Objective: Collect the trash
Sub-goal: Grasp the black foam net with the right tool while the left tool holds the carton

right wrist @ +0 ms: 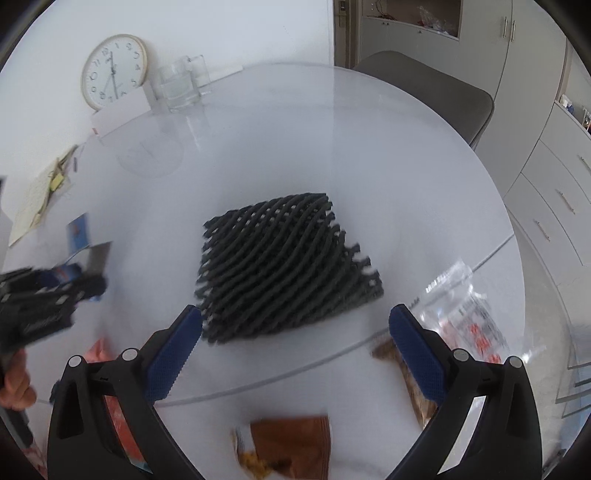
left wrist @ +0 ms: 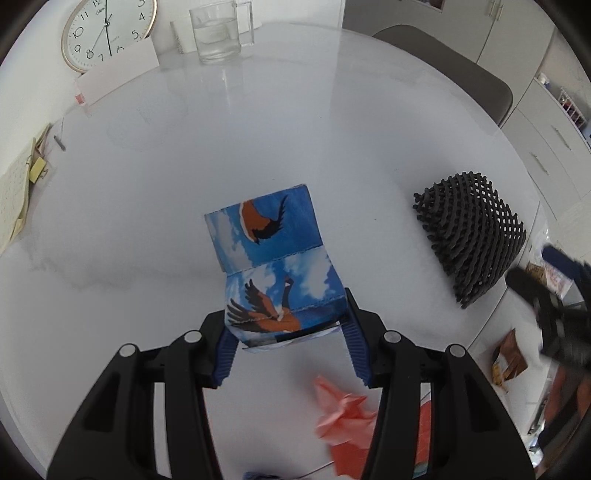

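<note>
Progress on trash pickup looks early, w/ most scraps not yet gathered. Going L to R: at far left edge of the white desk [left wrist: 258,122] sit a notepad [left wrist: 13,206] w/ a yellow clip, then a wall clock [left wrist: 107,33] and a glass of water [left wrist: 219,33] at the back; none of that reads as trash. Centre: the left gripper [left wrist: 288,325] has its jaws clamped on the near end of a blue bird-print carton [left wrist: 269,251], flattened and bent, its far end tipped toward the desk; whether it's clear of the surface can't be told. So one piece is in hand, not yet binned; no bin visible in either view. Just below the jaws a crumpled pink paper [left wrist: 343,413] lies loose on the desk, w/ an orange-red scrap beside it. Further right a black foam mesh sleeve [right wrist: 284,266] rests on the desk, untouched; the right gripper [right wrist: 295,332] hovers near it w/ jaws spread wide, nothing between them, pads apart from the mesh. Near desk edge, right side: a brown snack wrapper [right wrist: 291,446], a smaller brown wrapper [right wrist: 413,387] and a clear plastic bag [right wrist: 461,314] w/ red print. Left to do, IMO: mesh, pink paper, wrappers, bag, plus dropping off the carton.
</note>
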